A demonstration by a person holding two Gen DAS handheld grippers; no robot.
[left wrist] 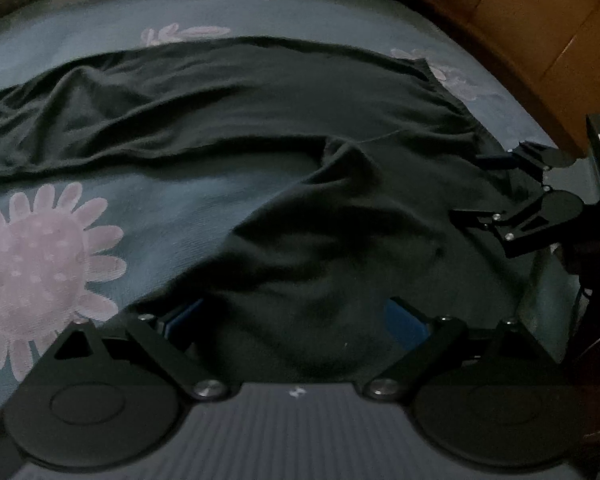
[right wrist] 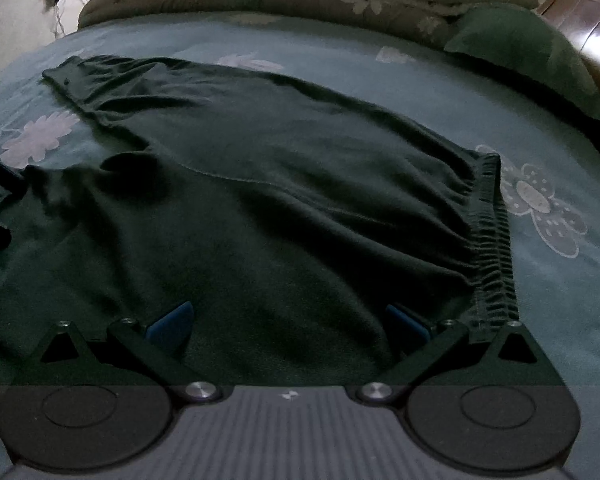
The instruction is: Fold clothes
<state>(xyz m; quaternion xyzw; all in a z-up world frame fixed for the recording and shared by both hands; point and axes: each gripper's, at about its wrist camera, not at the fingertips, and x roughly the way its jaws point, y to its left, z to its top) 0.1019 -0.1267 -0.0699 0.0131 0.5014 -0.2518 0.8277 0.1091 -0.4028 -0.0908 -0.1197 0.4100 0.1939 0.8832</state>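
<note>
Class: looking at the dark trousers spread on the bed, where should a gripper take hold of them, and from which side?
Grip the gathered elastic waistband of the dark trousers, coming in from the bare bedsheet beside it. It forms a thick, ridged, exposed edge, easier to pinch than the flat cloth.

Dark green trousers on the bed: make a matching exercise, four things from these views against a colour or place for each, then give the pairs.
Things:
1. dark green trousers
2. elastic waistband
3. flower print
4. headboard

Descriptions:
A. pale pink on the bedsheet
B. orange-brown wood at the bed's edge
C. gathered edge near the right hand-held gripper
D. spread out, wrinkled, legs apart

Pairs: 1-D, 2-C, 3-A, 4-B
</note>
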